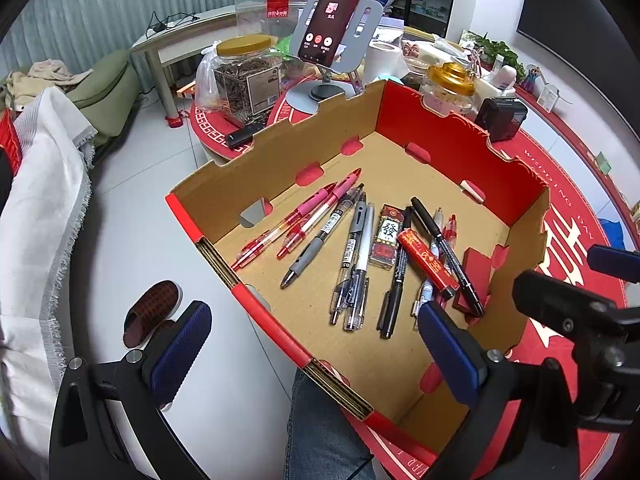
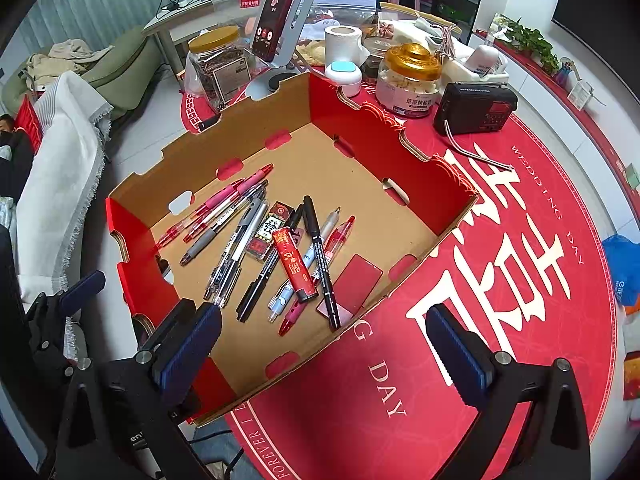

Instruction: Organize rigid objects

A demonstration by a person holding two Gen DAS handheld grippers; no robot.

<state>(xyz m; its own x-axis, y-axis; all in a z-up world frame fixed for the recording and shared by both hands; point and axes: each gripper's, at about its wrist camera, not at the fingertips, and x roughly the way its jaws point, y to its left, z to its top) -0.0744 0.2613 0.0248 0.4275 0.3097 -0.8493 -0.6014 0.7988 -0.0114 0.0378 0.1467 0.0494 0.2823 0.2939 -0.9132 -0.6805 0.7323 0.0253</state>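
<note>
Hovering over the shallow red-and-brown cardboard tray (image 2: pixel 192 168) of pens (image 2: pixel 224 216), your left gripper (image 1: pixel 316 344) and right gripper (image 2: pixel 324 344) both gape empty.

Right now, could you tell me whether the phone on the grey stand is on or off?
On: the red phone shows a lit screen with round buttons.

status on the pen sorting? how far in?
Done: pens, a marker, a red tube and a small tile box already lie in the cardboard tray, loosely fanned and overlapping. In hand: nothing; left claw and right claw are open. Left: lining them up.
</note>
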